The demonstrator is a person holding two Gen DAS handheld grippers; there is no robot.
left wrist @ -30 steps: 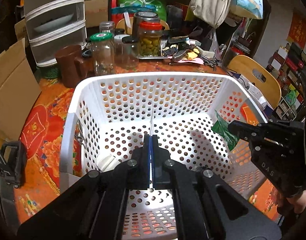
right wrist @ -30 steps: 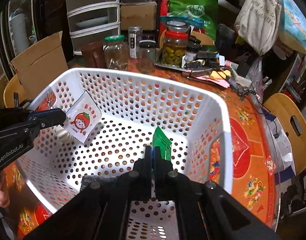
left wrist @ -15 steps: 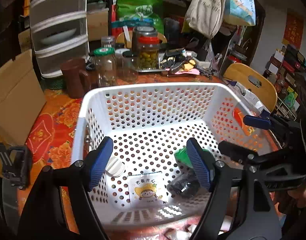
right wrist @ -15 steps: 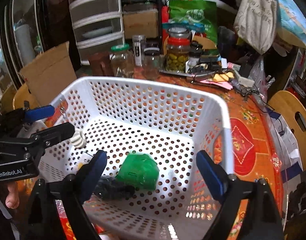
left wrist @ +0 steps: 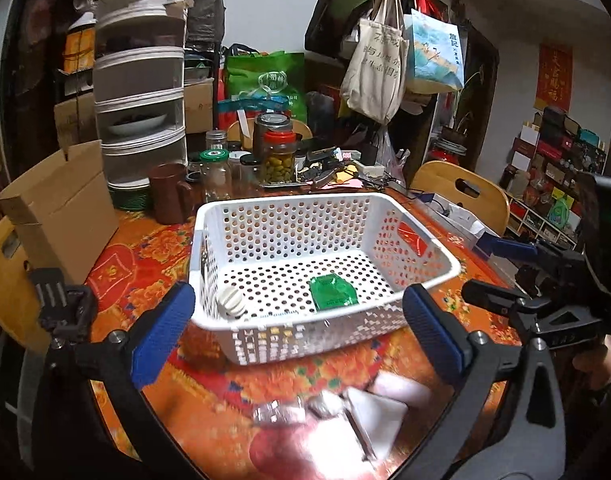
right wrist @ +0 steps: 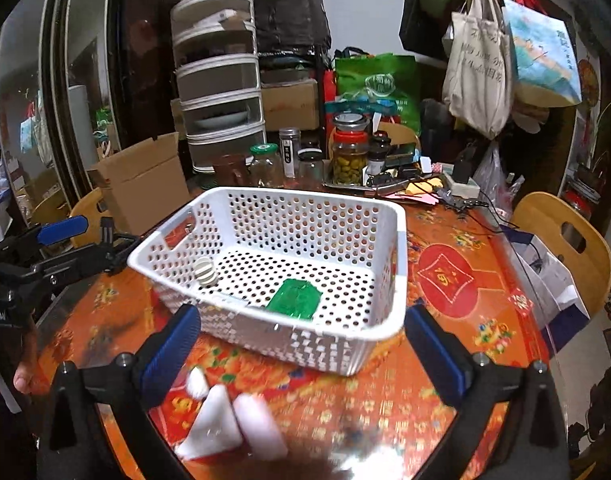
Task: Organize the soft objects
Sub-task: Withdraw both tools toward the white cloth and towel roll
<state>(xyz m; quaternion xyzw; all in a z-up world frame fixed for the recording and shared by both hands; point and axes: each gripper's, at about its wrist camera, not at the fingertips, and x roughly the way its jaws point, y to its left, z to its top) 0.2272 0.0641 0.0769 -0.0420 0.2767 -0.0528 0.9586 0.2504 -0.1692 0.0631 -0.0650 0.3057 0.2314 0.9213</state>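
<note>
A white perforated basket [left wrist: 421, 242] [right wrist: 399, 240] stands on the orange floral table. Inside lie a green packet [left wrist: 332, 293] [right wrist: 295, 300] and a small white ribbed object [left wrist: 231, 301] [right wrist: 204, 272]. Blurred white soft items [left wrist: 375, 408] [right wrist: 229, 420] lie on the table in front of the basket. My left gripper [left wrist: 297, 334] is open and empty, held before the basket's near wall. My right gripper [right wrist: 305, 354] is open and empty, also before the basket. The right gripper shows at the right in the left wrist view [left wrist: 517, 280]; the left one shows at the left in the right wrist view [right wrist: 65, 248].
Glass jars [left wrist: 279, 158] [right wrist: 349, 154], a brown mug [left wrist: 167, 194], a cardboard box [left wrist: 61, 208] [right wrist: 143, 184] and stacked drawers [left wrist: 139, 120] stand behind the basket. Wooden chairs [left wrist: 461, 196] [right wrist: 565, 248] stand at the table's right side. Bags hang above.
Both grippers opened, dropped their packets into the basket, then pulled back and up; the basket now looks farther off and the white items in front came into view.
</note>
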